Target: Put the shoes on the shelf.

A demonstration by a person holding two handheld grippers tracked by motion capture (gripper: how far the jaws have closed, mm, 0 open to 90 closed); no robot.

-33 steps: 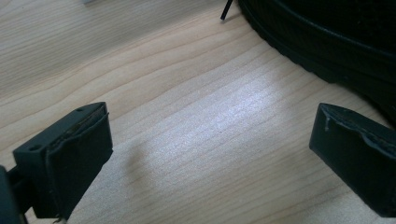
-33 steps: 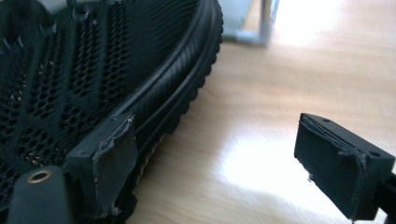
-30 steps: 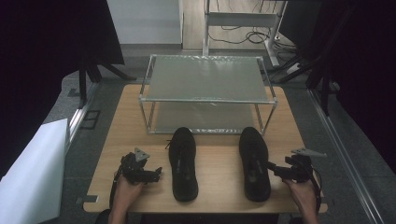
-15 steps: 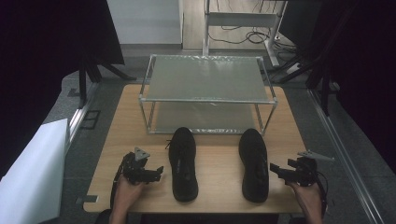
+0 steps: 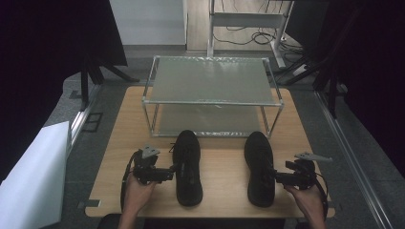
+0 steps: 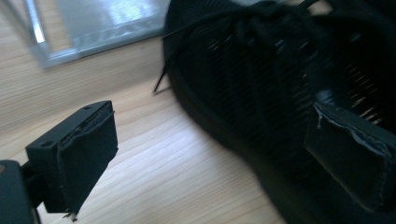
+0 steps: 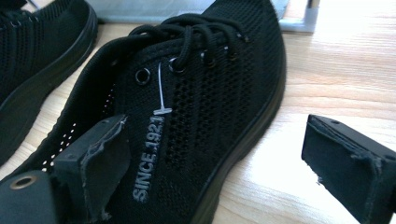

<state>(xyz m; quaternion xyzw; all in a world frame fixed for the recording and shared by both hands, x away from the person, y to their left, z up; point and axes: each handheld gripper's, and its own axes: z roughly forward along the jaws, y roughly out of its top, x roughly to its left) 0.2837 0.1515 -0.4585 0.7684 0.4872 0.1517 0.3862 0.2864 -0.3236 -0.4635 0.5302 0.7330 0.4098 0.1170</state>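
Nearest, at the front edge of the wooden surface (image 5: 224, 167): left gripper (image 5: 173, 169) with fingers (image 6: 77, 161) spread wide, straddling the outer side wall of the left shoe (image 5: 187, 167), one pad over the mesh, the other out over bare wood, nothing clamped yet. Right gripper (image 5: 273, 175) likewise released, fingers (image 7: 348, 161) apart, one hovering over the collar of the right shoe (image 5: 259, 167), the other clear of the sole on the outside.

Both shoes flat on their soles, side by side but well apart, toes pointing away toward the rack.

Handling, judged from the knit upper and thin rubber sole: light, soft, easily crushed at the mesh, so likely to fold or sag if pinched at the toe box. Better purchase probably at the heel collar or the side wall near the eyelets, where the lining adds stiffness. Mesh gives good friction; little risk of slipping, more of the shoe drooping toe-down when lifted from one side. Loose laces (image 7: 201, 28) and a plastic tag pin worth avoiding.

Farther off: two-tier metal shoe rack (image 5: 212, 95) with glass-like shelves, both bare, lower shelf just beyond the toes.
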